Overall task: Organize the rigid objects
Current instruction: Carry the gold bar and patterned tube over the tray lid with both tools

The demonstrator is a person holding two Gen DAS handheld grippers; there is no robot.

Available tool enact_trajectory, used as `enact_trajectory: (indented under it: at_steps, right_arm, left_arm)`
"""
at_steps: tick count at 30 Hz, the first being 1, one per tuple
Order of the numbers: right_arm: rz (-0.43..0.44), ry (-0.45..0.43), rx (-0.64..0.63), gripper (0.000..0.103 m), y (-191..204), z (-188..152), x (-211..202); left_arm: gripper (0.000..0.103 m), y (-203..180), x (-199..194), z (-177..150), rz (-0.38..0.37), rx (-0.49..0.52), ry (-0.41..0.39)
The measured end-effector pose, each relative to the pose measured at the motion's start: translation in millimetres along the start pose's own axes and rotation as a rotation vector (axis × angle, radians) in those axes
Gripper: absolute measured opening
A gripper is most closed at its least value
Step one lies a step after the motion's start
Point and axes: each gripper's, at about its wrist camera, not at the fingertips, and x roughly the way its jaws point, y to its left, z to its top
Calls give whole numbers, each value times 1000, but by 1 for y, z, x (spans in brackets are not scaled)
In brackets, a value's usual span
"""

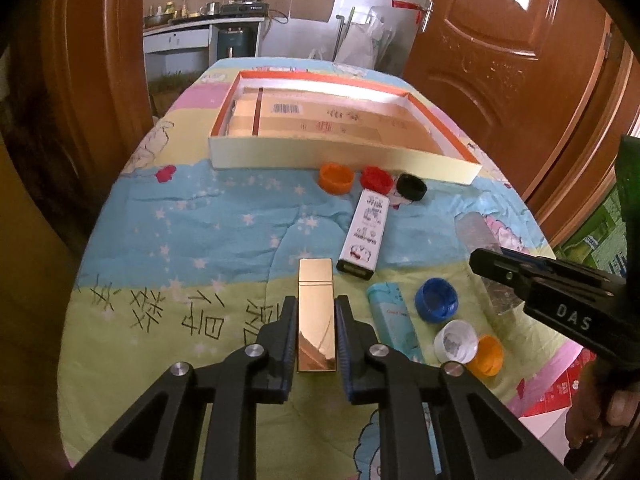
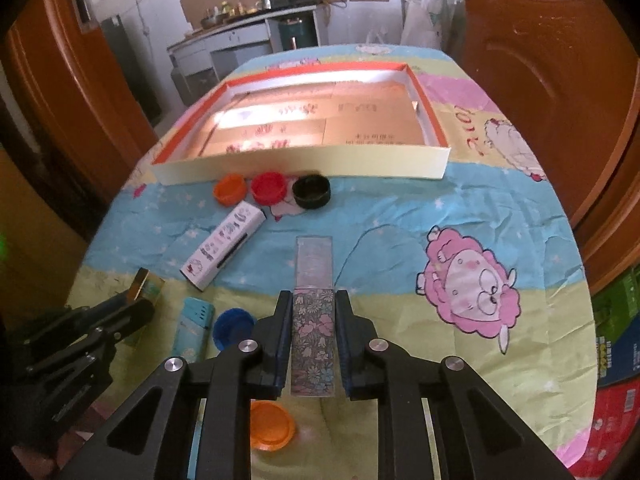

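Observation:
My left gripper (image 1: 316, 306) is shut on a shiny gold lighter-shaped box (image 1: 315, 312), its pads pressing both long sides. A flat floral-patterned box with a clear cap (image 2: 313, 312) sits clamped in my right gripper (image 2: 313, 300). In the left wrist view the right gripper (image 1: 486, 258) shows at the right with that clear box (image 1: 484, 248). The left gripper (image 2: 132, 300) and the gold box (image 2: 140, 282) appear at the left of the right wrist view. A shallow white tray with an orange rim (image 1: 340, 158) (image 2: 304, 162) lies further back on the table.
On the cartoon-print cloth lie orange (image 1: 336, 176), red (image 1: 376, 179) and black (image 1: 411, 186) caps by the tray, a white printed box (image 1: 364, 236), a teal box (image 1: 394, 320), blue (image 1: 436, 300), white (image 1: 456, 340) and orange (image 1: 486, 355) caps. Wooden doors flank the table.

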Motion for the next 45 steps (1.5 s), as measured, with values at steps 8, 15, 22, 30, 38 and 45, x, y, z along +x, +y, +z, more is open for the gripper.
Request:
enact_trajectory:
  at_steps: [8,15,22,30,38,45]
  right_arm:
    - [21,-46,-7,20,1,12,-22]
    - [27,-48,-8,20,2,28,-25]
    - [32,-65,0,20,-2,49,-29]
    - [33,-75,20,20,-14,70,-27]
    - [28,-96,6,20,-22,97,-19]
    - [36,-96,-5,20,-31,126,-3]
  left_arm:
    - [18,-6,-14,17,10,17,-32]
    - [18,-9,-20,40,14,29,-56]
    - [18,-11,-21,64,10,34,-71]
    - [18,-20,-11,92,-2,51,-75]
    - [18,-24,0,131,26,61,-98]
    - [18,-22,15,168,46,55,-111]
